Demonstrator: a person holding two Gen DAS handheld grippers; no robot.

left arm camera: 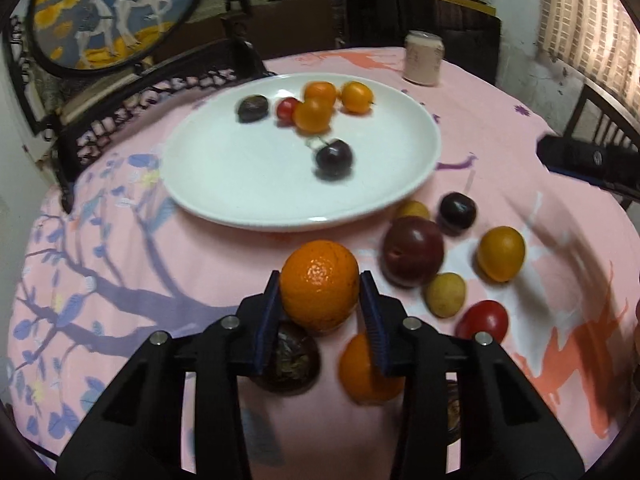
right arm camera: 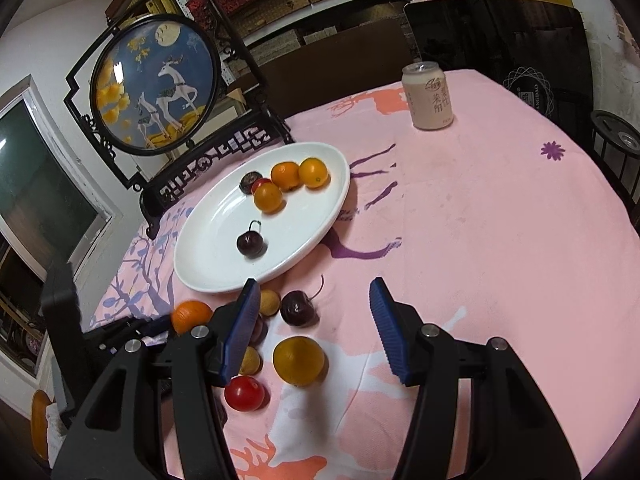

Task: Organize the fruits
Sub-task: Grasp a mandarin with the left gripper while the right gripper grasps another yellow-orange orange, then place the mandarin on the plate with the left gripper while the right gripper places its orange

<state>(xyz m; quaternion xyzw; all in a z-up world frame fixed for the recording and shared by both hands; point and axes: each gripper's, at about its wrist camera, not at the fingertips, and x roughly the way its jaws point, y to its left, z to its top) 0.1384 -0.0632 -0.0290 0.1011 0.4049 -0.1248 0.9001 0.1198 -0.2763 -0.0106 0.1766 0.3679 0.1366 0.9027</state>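
Left gripper (left arm camera: 320,292) clenched on round, dimpled orange (left arm camera: 319,284), right gripper (right arm camera: 314,300) released, empty

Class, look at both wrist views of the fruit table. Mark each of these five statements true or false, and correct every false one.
1. The left gripper has its pads around an orange. True.
2. The white plate holds no fruit. False: it holds several small fruits, among them a dark cherry.
3. The right gripper holds a red tomato. False: its jaws stand open with nothing between them; the red tomato lies on the pink tablecloth.
4. A drink can stands upright on the tablecloth beyond the plate. True.
5. The can lies on its side on the plate. False: it stands on the cloth, apart from the plate.
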